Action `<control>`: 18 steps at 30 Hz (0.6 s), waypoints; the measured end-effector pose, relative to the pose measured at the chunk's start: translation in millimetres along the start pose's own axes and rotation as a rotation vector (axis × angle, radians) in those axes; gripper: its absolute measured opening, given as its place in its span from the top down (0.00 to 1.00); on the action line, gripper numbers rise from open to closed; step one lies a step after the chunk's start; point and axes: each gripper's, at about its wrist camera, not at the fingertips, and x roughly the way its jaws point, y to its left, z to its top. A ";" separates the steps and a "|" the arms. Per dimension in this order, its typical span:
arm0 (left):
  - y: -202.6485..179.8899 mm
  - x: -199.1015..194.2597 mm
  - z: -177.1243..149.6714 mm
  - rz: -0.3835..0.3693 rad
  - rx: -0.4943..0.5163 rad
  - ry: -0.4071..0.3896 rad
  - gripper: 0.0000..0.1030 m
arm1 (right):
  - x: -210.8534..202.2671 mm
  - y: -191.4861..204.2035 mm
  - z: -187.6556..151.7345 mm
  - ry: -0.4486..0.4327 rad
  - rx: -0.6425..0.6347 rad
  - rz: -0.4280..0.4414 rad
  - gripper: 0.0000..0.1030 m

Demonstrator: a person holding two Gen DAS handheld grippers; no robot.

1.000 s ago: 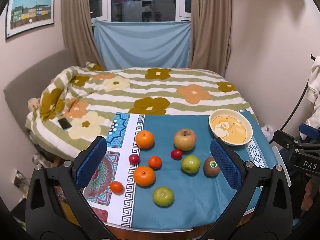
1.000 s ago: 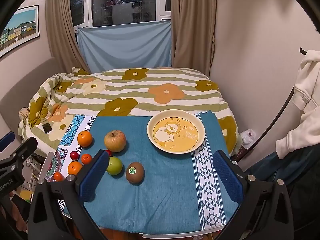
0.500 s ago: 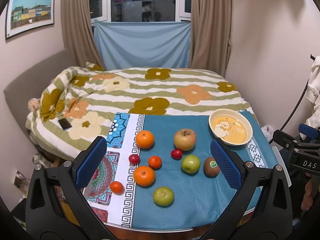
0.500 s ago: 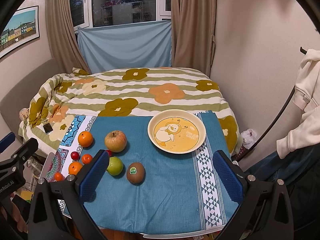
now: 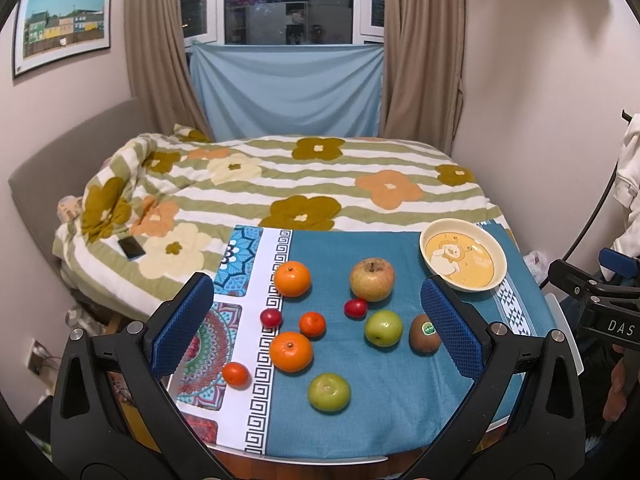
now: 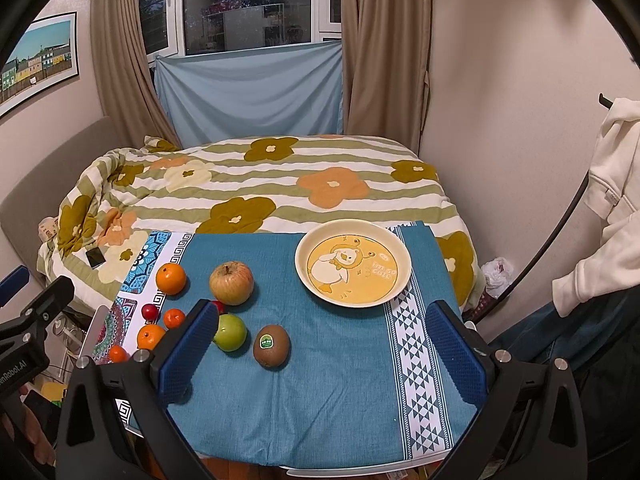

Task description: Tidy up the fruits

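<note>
Teal cloth [image 5: 380, 400] covers the small table in front of me, and all the fruit lies loose on it. I take the yellow duck bowl [image 6: 302, 258] as my landmark; it sits at the cloth's far right corner with nothing in it. Nearest to it on its left is the apple [image 6: 231, 283]. Just nearer me than the apple, and still left of the bowl, lie a green fruit [image 6: 229, 332] and the stickered kiwi [image 6: 271, 345], side by side and apart. Farther left of the bowl are three oranges and tangerines in a loose cluster, the largest far one [image 5: 292, 278], the near one [image 5: 291, 351] and a small one [image 5: 312, 324] between them, with two small red fruits [image 5: 355, 307] among them. A second green fruit [image 5: 329, 391] lies closest to me. My left gripper [image 5: 316, 320] hangs spread wide above the fruit, gripping nothing. My right gripper [image 6: 320, 350] is likewise released, hovering on the near side of the bowl, clear of the cloth.
</note>
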 end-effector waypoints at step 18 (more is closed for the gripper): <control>2.6 -1.4 1.0 0.001 0.001 -0.001 0.00 | -0.5 1.5 -0.1 0.000 0.002 0.001 0.00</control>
